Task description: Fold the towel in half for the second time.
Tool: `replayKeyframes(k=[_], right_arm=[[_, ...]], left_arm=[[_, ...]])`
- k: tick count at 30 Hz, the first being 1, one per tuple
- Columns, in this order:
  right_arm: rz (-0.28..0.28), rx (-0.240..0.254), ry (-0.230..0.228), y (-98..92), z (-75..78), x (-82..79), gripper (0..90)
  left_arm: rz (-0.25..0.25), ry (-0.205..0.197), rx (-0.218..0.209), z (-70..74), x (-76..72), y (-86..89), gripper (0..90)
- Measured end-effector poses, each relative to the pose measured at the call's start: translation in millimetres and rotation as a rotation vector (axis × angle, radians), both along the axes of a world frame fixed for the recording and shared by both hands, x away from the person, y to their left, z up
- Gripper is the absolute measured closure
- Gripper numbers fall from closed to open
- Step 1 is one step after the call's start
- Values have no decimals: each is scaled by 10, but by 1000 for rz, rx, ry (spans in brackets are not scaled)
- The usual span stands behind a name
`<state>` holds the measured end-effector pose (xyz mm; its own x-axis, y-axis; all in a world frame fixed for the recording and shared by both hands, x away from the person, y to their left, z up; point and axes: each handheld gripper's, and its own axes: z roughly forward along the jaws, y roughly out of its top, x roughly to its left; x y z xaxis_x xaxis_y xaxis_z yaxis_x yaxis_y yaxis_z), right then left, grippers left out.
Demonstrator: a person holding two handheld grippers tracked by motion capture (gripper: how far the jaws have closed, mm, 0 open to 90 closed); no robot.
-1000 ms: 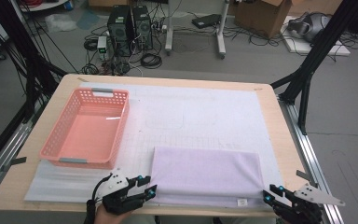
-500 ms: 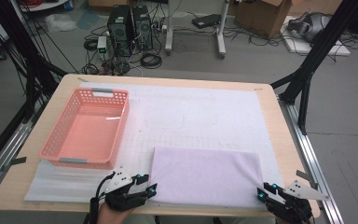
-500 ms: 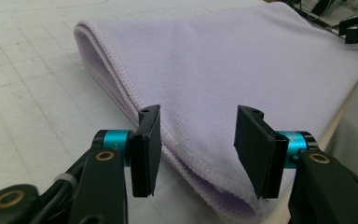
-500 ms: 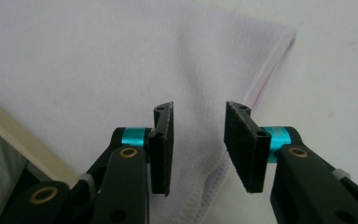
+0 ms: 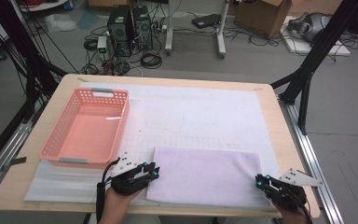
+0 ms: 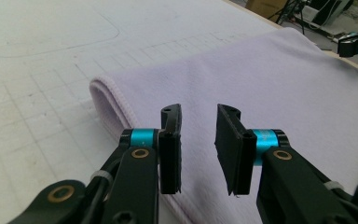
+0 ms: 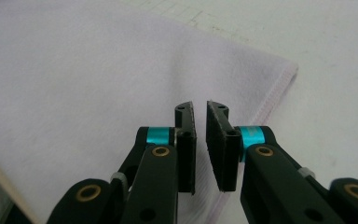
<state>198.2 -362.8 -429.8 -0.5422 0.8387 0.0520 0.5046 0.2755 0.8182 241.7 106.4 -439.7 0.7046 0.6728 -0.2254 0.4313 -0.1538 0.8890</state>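
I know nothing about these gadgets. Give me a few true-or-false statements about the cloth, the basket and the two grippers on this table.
1. The pink basket holds a folded cloth. False: it is empty.
2. The lilac cloth lies flat on the white mat. True.
3. The left gripper has a gap between its jaws. True.
4. The right gripper is lifting the cloth high above the table. False: the cloth lies on the table.
5. The basket sits right of the cloth. False: left.

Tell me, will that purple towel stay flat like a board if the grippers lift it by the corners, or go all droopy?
Probably droopy. The folded lilac towel curls softly over at its rounded fold in the left gripper view, so it looks floppy, not stiff. It lies thin and flat on the white mat, so it is likely light. Its fuzzy surface should be easy to pinch and unlikely to slip.
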Motion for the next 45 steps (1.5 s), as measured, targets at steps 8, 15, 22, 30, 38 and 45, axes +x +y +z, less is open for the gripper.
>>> replayKeyframes(k=[8, 15, 22, 30, 38, 45], right_arm=[[32, 5, 14, -37, -23, 290, 795], [66, 11, 30, -54, -76, 513, 795], [73, 0, 45, -43, -113, 561, 782], [-3, 2, 13, -143, -75, 543, 704], [22, -71, 34, -10, -173, 762, 791], [-70, -23, 10, -175, -83, 736, 593]], left_arm=[[-13, 42, 23, -19, 346, -204, 706], [2, 107, 93, -81, 579, -353, 715], [119, 84, 177, -106, 615, -319, 773], [156, 40, 151, -91, 608, -252, 505], [162, 41, 129, -87, 615, -216, 477], [169, 71, 114, -105, 644, -155, 445]])
